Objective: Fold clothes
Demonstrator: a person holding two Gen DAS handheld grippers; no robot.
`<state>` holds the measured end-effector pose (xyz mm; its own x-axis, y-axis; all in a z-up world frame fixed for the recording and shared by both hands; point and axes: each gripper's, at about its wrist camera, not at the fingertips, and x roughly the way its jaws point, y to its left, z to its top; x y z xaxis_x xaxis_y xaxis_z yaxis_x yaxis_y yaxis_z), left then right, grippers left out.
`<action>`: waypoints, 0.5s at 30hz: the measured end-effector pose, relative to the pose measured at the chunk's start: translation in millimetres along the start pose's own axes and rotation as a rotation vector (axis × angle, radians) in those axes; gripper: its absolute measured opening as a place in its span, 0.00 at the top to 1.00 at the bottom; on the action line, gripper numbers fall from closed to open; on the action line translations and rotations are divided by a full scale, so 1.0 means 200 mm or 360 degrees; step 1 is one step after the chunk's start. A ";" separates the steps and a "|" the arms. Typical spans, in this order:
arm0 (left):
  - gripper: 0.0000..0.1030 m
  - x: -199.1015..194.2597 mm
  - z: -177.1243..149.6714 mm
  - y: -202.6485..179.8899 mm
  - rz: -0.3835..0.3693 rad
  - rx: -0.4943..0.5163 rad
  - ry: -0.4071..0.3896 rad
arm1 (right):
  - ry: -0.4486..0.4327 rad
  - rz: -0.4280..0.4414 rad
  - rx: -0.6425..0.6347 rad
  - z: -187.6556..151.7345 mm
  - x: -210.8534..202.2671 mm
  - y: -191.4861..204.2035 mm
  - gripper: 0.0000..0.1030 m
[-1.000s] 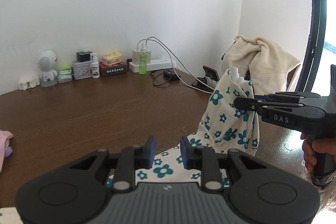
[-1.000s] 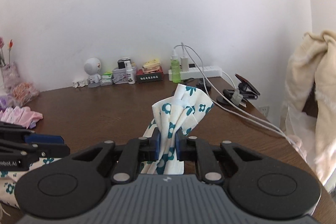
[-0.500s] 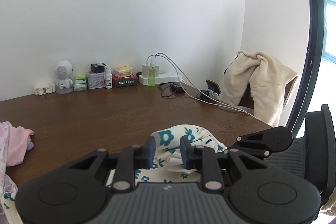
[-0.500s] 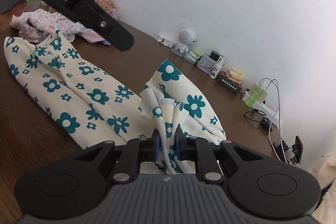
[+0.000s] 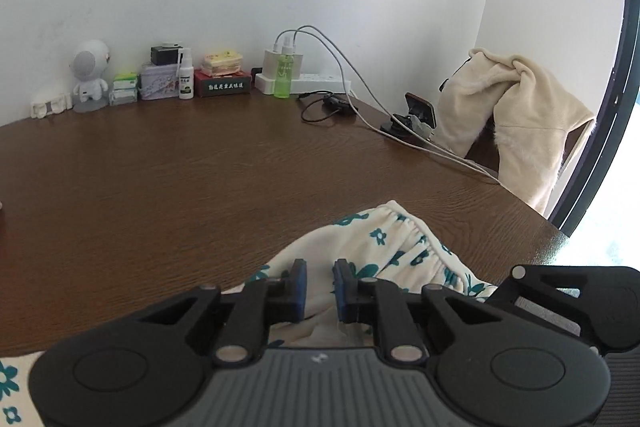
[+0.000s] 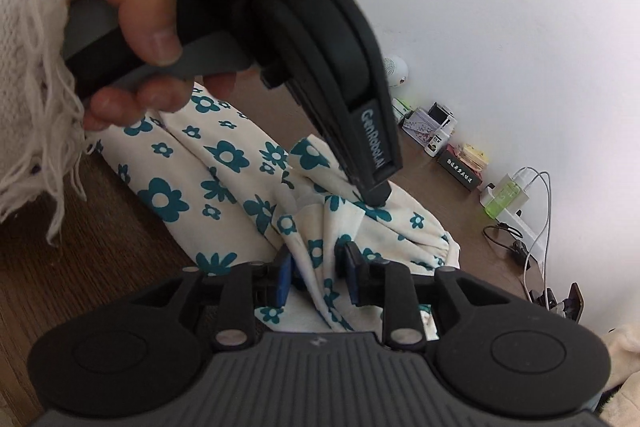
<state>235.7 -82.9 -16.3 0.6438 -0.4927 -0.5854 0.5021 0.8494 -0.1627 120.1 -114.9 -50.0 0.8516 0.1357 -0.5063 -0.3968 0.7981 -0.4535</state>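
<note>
Floral cotton garment point(image 6: 224, 187) lies bunched on the brown table point(image 5: 160, 167), gathered waistband point(image 5: 404, 227) toward the far edge. Your right gripper point(image 6: 316, 273) has just been opening; a fabric ridge stands between its parted pads, loose. Left gripper point(image 5: 320, 285) has been closing: narrow gap, cloth behind, no pinch visible. Thin, limp, light stuff that slides easily; take hold at the elastic waistband or hem corners

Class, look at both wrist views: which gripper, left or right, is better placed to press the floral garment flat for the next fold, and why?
Probably left. The left gripper tips down onto the floral garment, while the right gripper has just been opening, cloth loose between its pads.
</note>
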 end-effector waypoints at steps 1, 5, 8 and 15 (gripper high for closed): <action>0.87 0.01 -0.01 0.02 -0.0003 -0.0027 0.0011 | -0.0011 0.0036 0.0023 0.00 -0.01 -0.01 0.58; 0.87 0.04 -0.01 0.06 -0.0016 -0.0076 0.0033 | -0.0049 0.0163 0.0176 -0.01 -0.12 -0.09 0.54; 0.87 0.05 -0.01 0.07 -0.0026 -0.0079 0.0039 | -0.0062 0.0223 0.0414 -0.05 -0.21 -0.22 0.53; 0.87 0.04 -0.02 0.07 -0.0009 -0.0085 0.0046 | -0.0111 0.0161 0.0842 -0.15 -0.13 -0.58 0.59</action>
<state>246.0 -74.6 -27.1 0.6239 -0.4924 -0.6069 0.4735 0.8559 -0.2078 133.0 -228.3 -5.9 0.8459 0.2516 -0.4702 -0.2669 0.9631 0.0351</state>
